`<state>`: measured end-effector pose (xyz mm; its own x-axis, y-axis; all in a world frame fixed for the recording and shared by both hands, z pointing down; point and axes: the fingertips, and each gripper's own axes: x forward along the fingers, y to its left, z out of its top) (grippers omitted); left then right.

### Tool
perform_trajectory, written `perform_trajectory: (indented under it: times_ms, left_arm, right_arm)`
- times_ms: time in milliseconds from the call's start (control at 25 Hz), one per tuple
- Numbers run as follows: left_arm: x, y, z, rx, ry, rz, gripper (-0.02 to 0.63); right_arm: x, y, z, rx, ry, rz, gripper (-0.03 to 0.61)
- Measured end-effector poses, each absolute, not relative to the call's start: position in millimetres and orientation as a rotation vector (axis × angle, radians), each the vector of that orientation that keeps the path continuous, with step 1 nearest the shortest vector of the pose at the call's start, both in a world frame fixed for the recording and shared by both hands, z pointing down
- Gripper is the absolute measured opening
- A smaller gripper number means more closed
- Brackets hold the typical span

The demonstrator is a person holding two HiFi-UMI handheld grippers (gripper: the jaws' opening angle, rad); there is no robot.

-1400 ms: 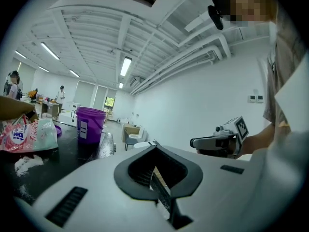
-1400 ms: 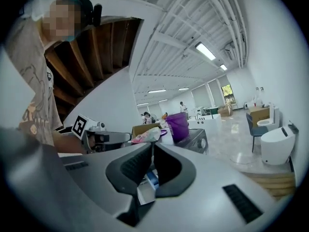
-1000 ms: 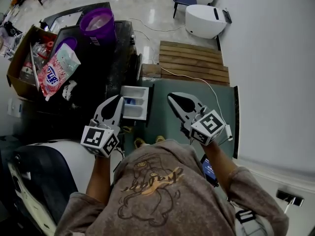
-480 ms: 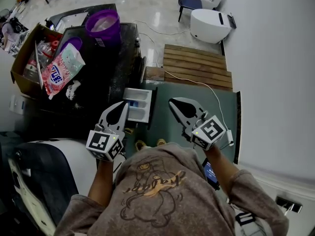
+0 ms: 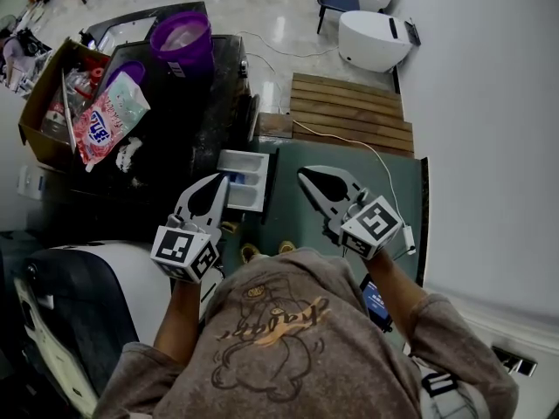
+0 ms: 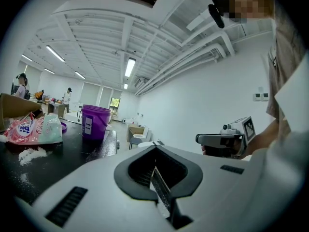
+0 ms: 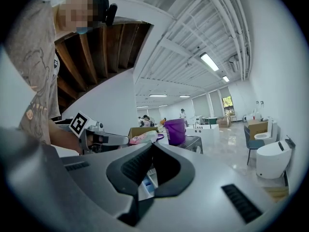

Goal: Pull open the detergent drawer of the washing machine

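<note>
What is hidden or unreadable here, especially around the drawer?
Head view: washing machine front, out of sight below its top.
Head view: drawer left edge, behind the left gripper.
Right gripper view: drawer compartments, mostly behind the shut right gripper.
Head view: pink bag print, too small.

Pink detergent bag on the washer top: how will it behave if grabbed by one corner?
The pink detergent bag looks like soft film, slumped by the cardboard box, so it would probably sag, not hold shape. White powder lies beside it, so it may be open and could leak if tipped.
</note>
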<state>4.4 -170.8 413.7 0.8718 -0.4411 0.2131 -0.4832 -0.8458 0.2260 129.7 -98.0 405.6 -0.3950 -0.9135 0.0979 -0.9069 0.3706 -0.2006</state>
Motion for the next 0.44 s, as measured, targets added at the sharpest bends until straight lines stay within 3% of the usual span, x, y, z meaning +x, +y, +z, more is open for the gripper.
perform_trajectory:
  times_ms: [440]
  left_arm:
    - [-1.3,-167.5,413.0,2.755,-0.707,0.218,0.021]
  right_arm:
    - [122.9,-96.7,410.6,-1.669,2.621,-0.338,0.003]
